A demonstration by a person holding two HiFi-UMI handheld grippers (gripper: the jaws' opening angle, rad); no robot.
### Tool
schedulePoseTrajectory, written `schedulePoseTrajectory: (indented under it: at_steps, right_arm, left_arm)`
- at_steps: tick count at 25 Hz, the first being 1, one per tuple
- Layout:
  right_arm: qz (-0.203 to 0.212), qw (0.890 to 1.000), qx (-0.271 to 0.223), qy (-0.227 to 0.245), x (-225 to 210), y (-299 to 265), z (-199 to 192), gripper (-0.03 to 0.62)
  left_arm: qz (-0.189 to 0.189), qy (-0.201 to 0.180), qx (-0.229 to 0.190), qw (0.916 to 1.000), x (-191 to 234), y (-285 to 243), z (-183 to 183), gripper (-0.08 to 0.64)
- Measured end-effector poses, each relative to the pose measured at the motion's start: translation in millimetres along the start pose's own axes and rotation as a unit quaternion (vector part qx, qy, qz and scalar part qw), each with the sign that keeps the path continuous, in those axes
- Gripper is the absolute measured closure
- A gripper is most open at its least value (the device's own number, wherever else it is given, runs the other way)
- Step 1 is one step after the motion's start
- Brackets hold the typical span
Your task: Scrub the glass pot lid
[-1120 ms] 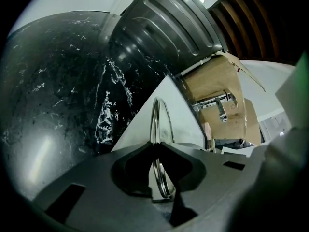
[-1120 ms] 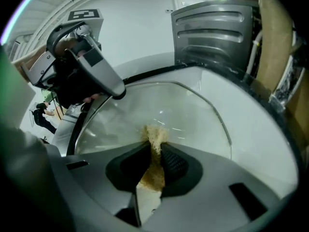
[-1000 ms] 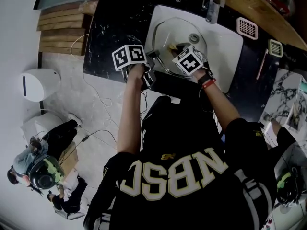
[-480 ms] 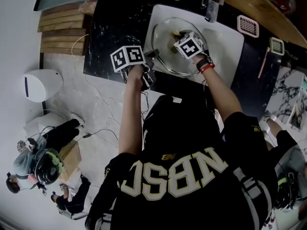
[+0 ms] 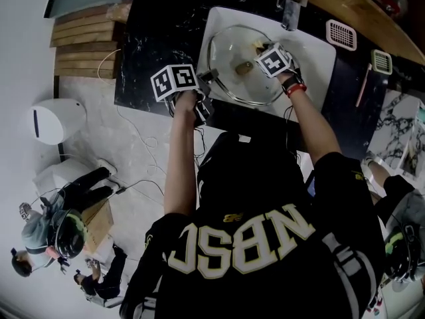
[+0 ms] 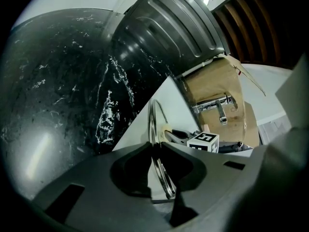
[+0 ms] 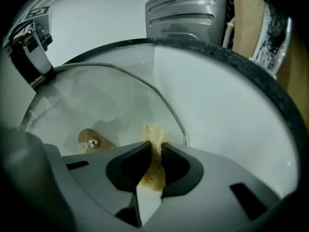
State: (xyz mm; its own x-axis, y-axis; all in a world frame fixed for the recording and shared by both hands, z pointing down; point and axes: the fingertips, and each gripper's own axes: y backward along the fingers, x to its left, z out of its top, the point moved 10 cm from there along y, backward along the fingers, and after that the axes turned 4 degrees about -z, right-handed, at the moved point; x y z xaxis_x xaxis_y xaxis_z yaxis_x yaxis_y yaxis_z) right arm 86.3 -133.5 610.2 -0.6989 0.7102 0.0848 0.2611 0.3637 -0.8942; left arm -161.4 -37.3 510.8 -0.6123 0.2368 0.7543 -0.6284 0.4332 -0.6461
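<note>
Between the left gripper's (image 6: 156, 143) nearly closed jaws sits the metal rim of the glass pot lid (image 6: 153, 122), pinched edge-on so that the lid stands tilted away from the jaws. That gripper reaches in from the black marble countertop (image 6: 58, 91), at the left edge of the white sink (image 5: 312, 62). The right gripper (image 7: 155, 144) is clamped on a tan sponge (image 7: 153, 132), which sticks out past the jaw tips and presses on the glass just inside the lid's rim, on the side away from the left gripper. Near the sponge, at the middle of the lid, a brown round fitting with a screw (image 7: 91, 141) shows against the glass. From the head view the lid lies within the sink basin, covering much of its left half, with the left gripper at its near-left edge and the right gripper above its far-right part. A chrome faucet (image 5: 292, 8) stands at the far side of the sink. Beyond it a wooden board (image 5: 358, 12) runs along the counter, and two small slotted strainers (image 5: 342, 38) lie right of the sink.
</note>
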Motion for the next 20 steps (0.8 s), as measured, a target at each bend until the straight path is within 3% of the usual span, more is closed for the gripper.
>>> schedulePoseTrajectory:
  at_steps: [14, 20]
  right_arm:
    - [-0.003, 0.997, 0.07, 0.028, 25, 40, -48, 0.535]
    - [0.043, 0.995, 0.088, 0.029, 44, 57, -54, 0.537]
  left_arm:
    - [0.002, -0.018, 0.005, 0.9998, -1, 0, -1, 0.491]
    - [0.003, -0.022, 0.006, 0.9997, -2, 0, -2, 0.491]
